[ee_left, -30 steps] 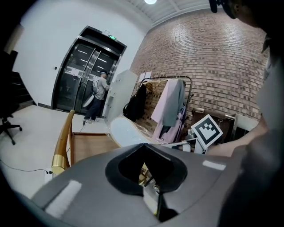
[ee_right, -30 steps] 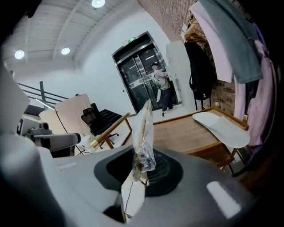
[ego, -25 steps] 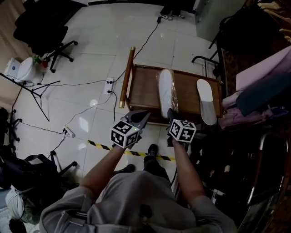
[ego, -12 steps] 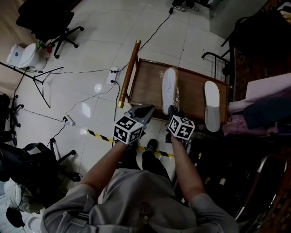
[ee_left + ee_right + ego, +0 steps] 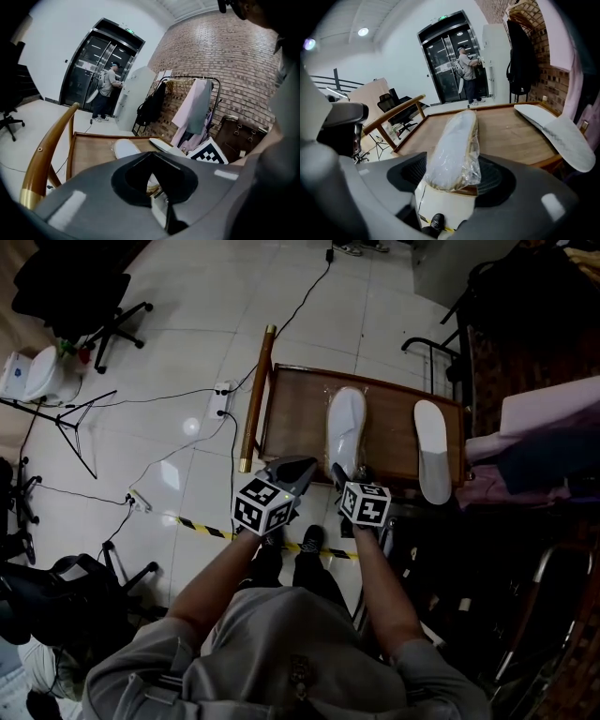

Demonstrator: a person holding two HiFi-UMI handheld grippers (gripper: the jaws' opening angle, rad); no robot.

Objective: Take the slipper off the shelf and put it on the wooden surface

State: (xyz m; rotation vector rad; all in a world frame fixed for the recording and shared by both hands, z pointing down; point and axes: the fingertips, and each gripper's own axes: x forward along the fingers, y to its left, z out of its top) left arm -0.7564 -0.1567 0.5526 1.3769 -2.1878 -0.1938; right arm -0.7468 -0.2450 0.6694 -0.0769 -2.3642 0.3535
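Already down on the wooden surface [image 5: 295, 423], shows the plastic-wrapped slipper [image 5: 345, 427] lying flat near the middle. Runs lengthwise from the near edge toward the far one, toe at the far end, heel end jutting slightly past the near edge.

Sets the right gripper [image 5: 341, 474] at that heel end, jaws spread wide, one on either side of the heel, with a dark gap visible between each jaw and the plastic. Grips nothing. Holds the left gripper [image 5: 302, 468] just beside it to the left, off the near edge of the surface, jaws brought together at the tips with nothing between them.

Also takes in a second white slipper [image 5: 431, 451] at the right end of the surface, well apart from the wrapped one and roughly parallel to it, near end over the edge. Includes a wooden rail [image 5: 255, 395] along the surface's left side, cables [image 5: 187, 451] on the pale tiled floor [image 5: 187, 352], and, far off in both gripper views, a person [image 5: 467, 70] standing at glass doors [image 5: 440, 65].
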